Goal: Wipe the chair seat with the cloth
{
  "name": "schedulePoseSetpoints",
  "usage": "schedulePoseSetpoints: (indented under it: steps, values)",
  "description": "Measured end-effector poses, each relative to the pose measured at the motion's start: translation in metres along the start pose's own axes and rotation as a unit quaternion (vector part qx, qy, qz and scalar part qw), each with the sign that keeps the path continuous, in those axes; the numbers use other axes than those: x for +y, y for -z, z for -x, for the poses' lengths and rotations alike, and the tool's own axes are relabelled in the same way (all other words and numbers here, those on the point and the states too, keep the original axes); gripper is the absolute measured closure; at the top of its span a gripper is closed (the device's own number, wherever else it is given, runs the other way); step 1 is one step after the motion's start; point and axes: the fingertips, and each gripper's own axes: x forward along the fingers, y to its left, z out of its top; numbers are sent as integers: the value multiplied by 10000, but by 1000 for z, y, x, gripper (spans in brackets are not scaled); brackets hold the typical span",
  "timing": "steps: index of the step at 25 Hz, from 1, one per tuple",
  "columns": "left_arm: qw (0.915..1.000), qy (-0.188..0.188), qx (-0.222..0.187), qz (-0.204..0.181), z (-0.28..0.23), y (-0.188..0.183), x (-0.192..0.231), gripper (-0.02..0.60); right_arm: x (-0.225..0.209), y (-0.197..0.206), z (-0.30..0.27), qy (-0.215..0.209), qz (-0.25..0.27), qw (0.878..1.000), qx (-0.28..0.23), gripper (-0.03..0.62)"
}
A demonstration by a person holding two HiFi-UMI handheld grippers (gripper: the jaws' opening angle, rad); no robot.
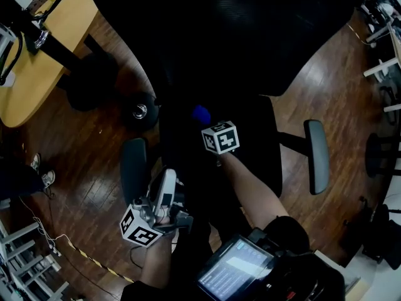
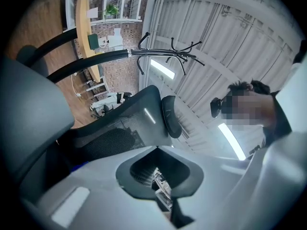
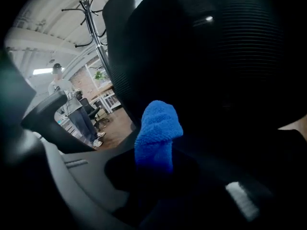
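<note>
Gripping a bunched, fluffy blue cloth (image 3: 157,133), the right gripper (image 3: 154,169) jaws hold it by the black chair seat (image 1: 255,155); left gripper (image 2: 160,200) jaws closed, empty

**SUPPORT SURFACE: WOODEN FLOOR**

The plank floor (image 1: 94,162) carries everything below me. A black office chair (image 1: 219,36) stands at centre and extends toward 12 o'clock. A wooden table (image 1: 31,86) stands at 10 o'clock on a dark pedestal base (image 1: 88,89). Shoes (image 1: 41,171) rest at 9 o'clock. A striped strip (image 1: 94,263) lies at 7 o'clock.
</note>
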Motion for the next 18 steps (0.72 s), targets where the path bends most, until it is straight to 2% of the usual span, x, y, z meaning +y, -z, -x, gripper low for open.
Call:
schedulePoseSetpoints:
  steps: [4,7,11,14,18]
  values:
    - [9999,-16,-100,89,2,-2,8,589,37,-13,-59,-433,386,9981,207,545]
    - [9999,-57,-108,26,3,-4,14,589,43,-7,-86,-473,552,9968,345,545]
    - [9999,-82,-64,31,4,-7,24,589,44,-10,-93,-434,610,9969,257,545]
    - [10000,-87,-5,29,2,-7,26,589,15,-5,-88,-37,583,9978,313,545]
    - [9999,-98,71,8,-3,-5,24,589,-59,8,-50,702,213,9969,272,545]
